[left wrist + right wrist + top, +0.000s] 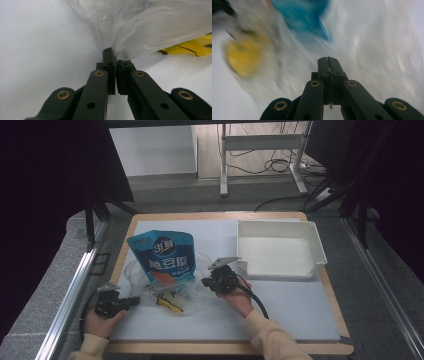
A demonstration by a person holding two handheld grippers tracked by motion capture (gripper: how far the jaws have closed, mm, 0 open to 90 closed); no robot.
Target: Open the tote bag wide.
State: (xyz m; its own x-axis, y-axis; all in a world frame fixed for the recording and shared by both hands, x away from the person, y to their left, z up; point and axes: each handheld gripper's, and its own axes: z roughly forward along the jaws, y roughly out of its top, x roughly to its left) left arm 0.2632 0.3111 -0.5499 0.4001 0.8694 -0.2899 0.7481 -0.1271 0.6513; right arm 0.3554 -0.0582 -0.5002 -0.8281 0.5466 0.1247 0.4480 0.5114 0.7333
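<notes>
The clear plastic bag [172, 285] lies crumpled on the worktop's near-left part, with a blue stand-up pouch [162, 255] poking out of its far side and a small yellow packet [169, 304] lying inside it towards the near edge. The film looks thin, limp and slippery, so it should weigh next to nothing and give no resistance; the sensible place to take it is at a gathered fold along its rim, as a flat stretch would likely slide out of the jaws. The pouch looks fuller and stiffer and probably carries most of the weight, so the bag may sag or shed it if lifted by one side alone. The pouch's long axis runs from the near edge towards the far edge, its top seal pointing to the far side and leaning a little left. The left gripper [131, 303] sits at the bag's near-left side, and in the left gripper view its jaws are pinching a bunched tuft of the film [115, 50]. The right gripper [206, 282] rests at the bag's right side; in the blurred right gripper view its jaws stand pressed together against the film, though I cannot tell whether any film is caught between them. A white tray [318, 245] stands at the far-right corner.
</notes>
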